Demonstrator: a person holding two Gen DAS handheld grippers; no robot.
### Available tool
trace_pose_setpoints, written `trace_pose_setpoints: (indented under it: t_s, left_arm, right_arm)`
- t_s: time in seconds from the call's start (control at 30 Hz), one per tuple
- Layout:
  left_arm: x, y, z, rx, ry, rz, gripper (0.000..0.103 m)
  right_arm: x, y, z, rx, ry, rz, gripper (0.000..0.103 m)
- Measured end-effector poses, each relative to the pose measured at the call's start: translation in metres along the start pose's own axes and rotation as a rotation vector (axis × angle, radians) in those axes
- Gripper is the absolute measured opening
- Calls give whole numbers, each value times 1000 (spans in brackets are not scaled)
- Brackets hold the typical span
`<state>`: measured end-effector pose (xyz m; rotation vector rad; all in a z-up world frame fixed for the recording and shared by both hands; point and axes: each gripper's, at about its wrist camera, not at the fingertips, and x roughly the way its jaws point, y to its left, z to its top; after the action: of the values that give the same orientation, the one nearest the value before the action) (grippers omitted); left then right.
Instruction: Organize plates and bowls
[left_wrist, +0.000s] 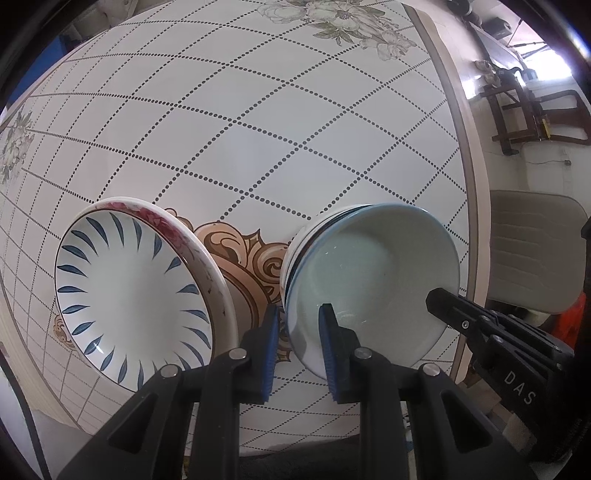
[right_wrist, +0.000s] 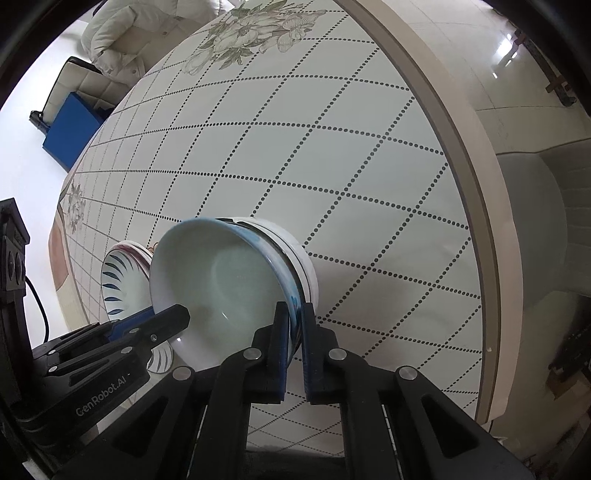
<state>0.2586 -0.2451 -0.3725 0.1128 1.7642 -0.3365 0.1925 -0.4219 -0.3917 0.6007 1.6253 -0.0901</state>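
Since the pale blue bowl (left_wrist: 373, 284) is nested on top of at least one white bowl (left_wrist: 295, 251), I've got both grippers on its rim rather than one, so it sits level in the stack. In the left wrist view my left gripper (left_wrist: 297, 350) straddles the near rim at lower centre: one blue pad (left_wrist: 272, 350) outside the wall, the other inside. There's a visible gap at the outside pad, so I can't tell whether it's actually pinching or just bracketing the rim. In the right wrist view my right gripper (right_wrist: 294, 350) has its pads nearly together at lower centre, with the blue bowl's rim sandwiched between them; that one reads as clamped on the bowl. Each gripper shows up in the other's view at the opposite side of the rim, so the grips are roughly across from each other, which should balance the load. The bowl stack sits on the round patterned table (left_wrist: 258, 129), lower right of the left view, close to the table edge. The plates are already paired: a blue-leaf plate (left_wrist: 129, 288) sits on a red-rimmed plate (left_wrist: 199, 251) at lower left, just beside the bowls but not touching. My read: bowl stacking is at or near its end. Main risk is the rim slipping or chipping if the two grips let go unevenly.
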Motion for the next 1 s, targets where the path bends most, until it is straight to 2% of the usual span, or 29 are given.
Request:
trace_pose_setpoints:
  t_s: [0.17, 0.4, 0.57, 0.6, 0.63, 0.7, 0.73, 0.77, 0.8, 1.0]
  left_arm:
    - [-14, 1, -8, 5, -81, 89, 21]
    - [-37, 6, -21, -6, -171, 115, 23]
    - [-52, 9, -29, -2, -213, 105, 39]
    - [-55, 9, -32, -2, -232, 116, 52]
    - [-59, 10, -35, -2, -252, 119, 67]
    - [-64, 10, -39, -3, -284, 138, 80]
    - [-67, 10, -41, -1, -299, 141, 83]
    - [-70, 11, -44, -2, -312, 145, 85]
    - [-72, 11, -46, -2, -324, 151, 90]
    - [-97, 6, -69, 12, -396, 143, 90]
  right_arm:
    - [0, 1, -4, -1, -8, -3, 7]
    - [-12, 13, -18, -69, -62, -60, 7]
    - [-26, 21, -31, -122, -102, -94, 10]
    - [-29, 22, -34, -129, -112, -101, 11]
    - [-33, 23, -37, -136, -122, -112, 16]
    - [-41, 25, -44, -153, -142, -121, 50]
    - [-45, 26, -47, -161, -153, -113, 87]
    - [-51, 27, -50, -167, -173, -114, 98]
    - [-56, 27, -54, -174, -192, -126, 98]
    - [-83, 32, -72, -203, -280, -197, 98]
